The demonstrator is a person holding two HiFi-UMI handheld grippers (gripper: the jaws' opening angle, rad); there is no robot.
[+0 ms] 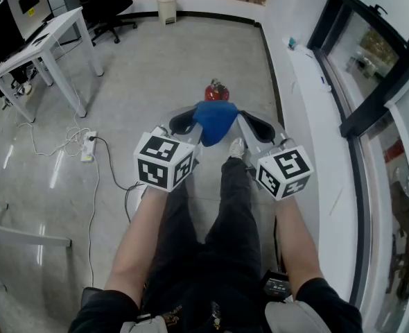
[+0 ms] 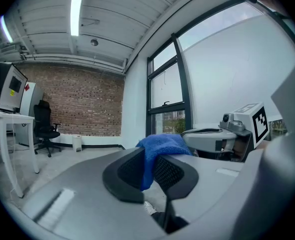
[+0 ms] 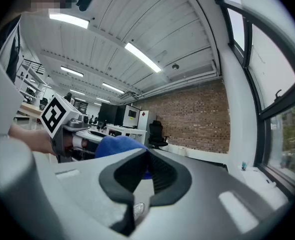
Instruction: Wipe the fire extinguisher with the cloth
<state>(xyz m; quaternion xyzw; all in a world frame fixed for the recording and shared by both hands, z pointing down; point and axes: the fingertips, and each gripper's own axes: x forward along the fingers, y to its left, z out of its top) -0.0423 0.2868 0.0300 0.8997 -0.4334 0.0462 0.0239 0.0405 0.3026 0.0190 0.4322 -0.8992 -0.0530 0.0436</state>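
Note:
A red fire extinguisher (image 1: 216,89) stands on the grey floor just ahead of both grippers, its lower part hidden by a blue cloth (image 1: 215,121). In the left gripper view, my left gripper (image 2: 150,171) is shut on the blue cloth (image 2: 160,146), which bunches up over the black pads. In the head view the left gripper (image 1: 193,127) holds the cloth between the two tools. My right gripper (image 1: 251,125) is level beside it, jaws together. In the right gripper view, the right gripper (image 3: 147,171) is shut with nothing held, and the cloth (image 3: 118,146) shows behind its pads.
My legs and a shoe (image 1: 237,148) are below the grippers. A white desk (image 1: 45,44), a black office chair (image 1: 107,2) and a power strip (image 1: 88,146) with cables lie to the left. A white wall and window sill (image 1: 308,75) run along the right.

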